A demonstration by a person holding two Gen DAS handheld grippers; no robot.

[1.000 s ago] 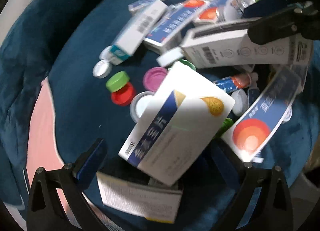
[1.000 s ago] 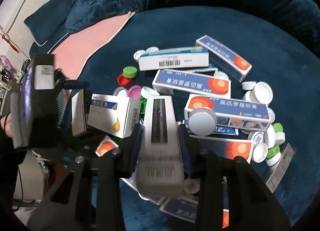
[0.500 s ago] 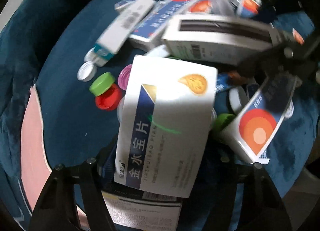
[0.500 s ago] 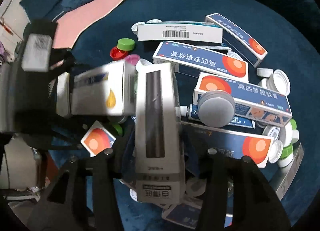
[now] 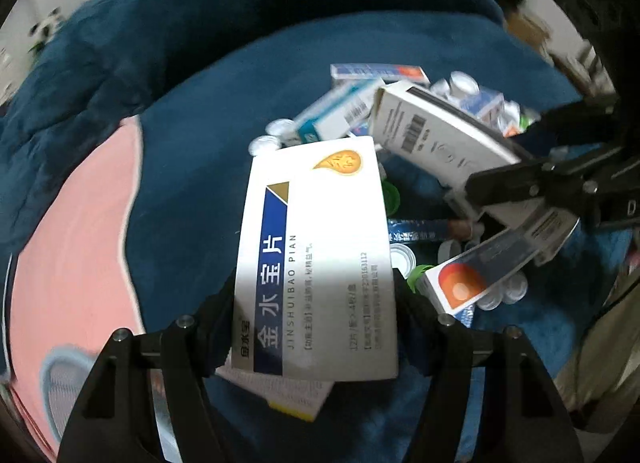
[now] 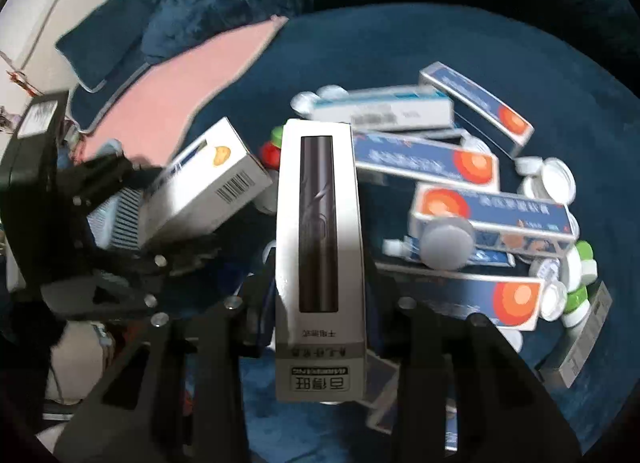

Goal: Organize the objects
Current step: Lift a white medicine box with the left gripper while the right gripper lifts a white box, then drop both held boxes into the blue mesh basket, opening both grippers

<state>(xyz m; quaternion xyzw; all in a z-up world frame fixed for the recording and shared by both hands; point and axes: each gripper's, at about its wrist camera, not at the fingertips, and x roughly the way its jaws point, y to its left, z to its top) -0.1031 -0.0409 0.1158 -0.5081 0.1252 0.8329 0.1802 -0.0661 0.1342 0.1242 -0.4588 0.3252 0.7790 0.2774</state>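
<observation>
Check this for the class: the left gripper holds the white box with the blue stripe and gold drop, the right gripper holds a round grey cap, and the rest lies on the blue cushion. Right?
Not quite. The right gripper holds no cap: it grips the tall white box with a dark window, as the right wrist view shows. The grey cap lies in the pile. The left gripper does hold the white box with the blue stripe and gold drop, above the blue cushion.

Your left gripper [image 5: 314, 303] holds the wide box [image 5: 316, 259] above the cushion [image 5: 192, 191]. To its right, your right gripper [image 6: 320, 303] holds the long box [image 6: 318, 247] above the heap of boxes and caps [image 6: 480, 199].
</observation>
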